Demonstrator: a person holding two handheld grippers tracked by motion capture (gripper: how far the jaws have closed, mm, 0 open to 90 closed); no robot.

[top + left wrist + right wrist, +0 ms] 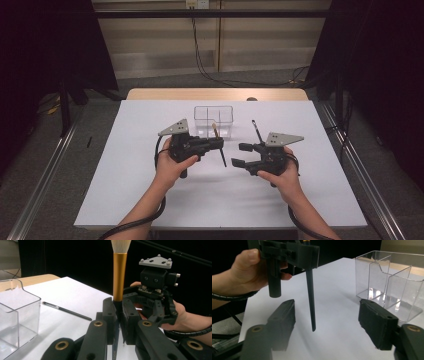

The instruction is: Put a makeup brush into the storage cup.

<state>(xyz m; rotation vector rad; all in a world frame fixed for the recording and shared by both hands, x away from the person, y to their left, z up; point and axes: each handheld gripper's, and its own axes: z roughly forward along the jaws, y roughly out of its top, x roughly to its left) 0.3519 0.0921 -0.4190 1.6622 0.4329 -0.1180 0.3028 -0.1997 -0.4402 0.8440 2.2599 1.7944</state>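
Observation:
My left gripper (220,144) is shut on a makeup brush (218,145) and holds it upright above the white table. In the left gripper view the brush's gold ferrule (119,277) and pale bristles rise from between the closed fingertips (110,308). Its dark handle (310,297) hangs down from the jaws, its tip just off the table. My right gripper (239,154) faces it from the right, open. The handle hangs just beyond the gap between my right gripper's (328,315) spread pads, untouched.
A clear acrylic organizer (214,120) with compartments stands behind the grippers at mid-table, close by in the right gripper view (392,282). A thin black pencil-like stick (256,131) lies to its right. White paper (150,190) covers the table, and dark curtains flank it.

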